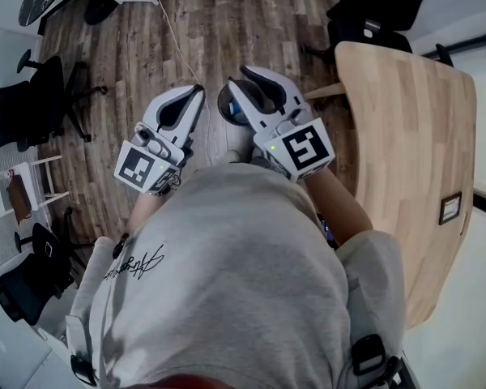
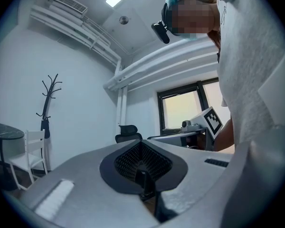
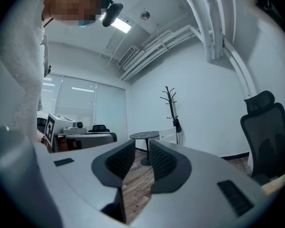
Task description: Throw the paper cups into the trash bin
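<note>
No paper cup shows in any view. In the head view both grippers are held close in front of the person's body, over the wood floor. My left gripper is shut, its tips touching with nothing between them. My right gripper is open by a narrow gap, and only floor shows through it. A dark round container, maybe the trash bin, stands on the floor between the two grippers. The right gripper hides part of it.
A light wooden table fills the right side. Black office chairs stand at the left and top right. A white chair, a round dark table and a coat stand are further off.
</note>
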`<state>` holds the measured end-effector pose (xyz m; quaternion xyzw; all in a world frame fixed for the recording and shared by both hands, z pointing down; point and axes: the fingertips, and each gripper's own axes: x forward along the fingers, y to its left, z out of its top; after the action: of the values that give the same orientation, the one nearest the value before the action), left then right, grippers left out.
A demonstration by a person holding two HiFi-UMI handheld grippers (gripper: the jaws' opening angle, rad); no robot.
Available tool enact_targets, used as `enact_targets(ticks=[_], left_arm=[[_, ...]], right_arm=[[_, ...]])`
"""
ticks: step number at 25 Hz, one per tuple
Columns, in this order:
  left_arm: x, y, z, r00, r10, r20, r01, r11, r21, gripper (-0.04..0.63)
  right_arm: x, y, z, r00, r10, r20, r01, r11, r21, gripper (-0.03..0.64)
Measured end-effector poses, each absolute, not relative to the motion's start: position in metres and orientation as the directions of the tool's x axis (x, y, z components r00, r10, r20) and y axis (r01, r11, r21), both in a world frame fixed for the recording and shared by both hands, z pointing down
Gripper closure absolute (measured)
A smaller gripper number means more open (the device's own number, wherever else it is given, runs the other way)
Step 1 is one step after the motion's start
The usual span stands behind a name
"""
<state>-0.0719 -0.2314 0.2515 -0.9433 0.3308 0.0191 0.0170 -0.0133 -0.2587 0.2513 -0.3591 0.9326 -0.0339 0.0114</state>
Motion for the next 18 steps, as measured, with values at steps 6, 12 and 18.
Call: enact_targets(ticks=[6, 12, 18], left_arm=[[-0.0723, -0.2348, 0.2482, 0.779, -0.625, -0.058, -0.627, -0.779, -0.024, 0.591], [-0.0719, -0.2365, 0.2455, 0.78, -0.623, -0.06, -0.625, -0.78, -0.026, 0.591], [-0.0706, -0.2336, 0.2458, 0.781, -0.621, -0.064, -0.623, -0.782, -0.025, 0.591]], right_arm=[[-0.0127, -0.2631, 0.2551, -0.737, -0.675, 0.018, -0.675, 0.735, -0.073, 0.574], [-0.0137, -0.2653, 0.252, -0.739, -0.674, 0.001, -0.672, 0.737, -0.076, 0.588], [-0.0115, -0.2638, 0.2507, -0.73, -0.684, 0.002, -0.682, 0.728, -0.075, 0.606]])
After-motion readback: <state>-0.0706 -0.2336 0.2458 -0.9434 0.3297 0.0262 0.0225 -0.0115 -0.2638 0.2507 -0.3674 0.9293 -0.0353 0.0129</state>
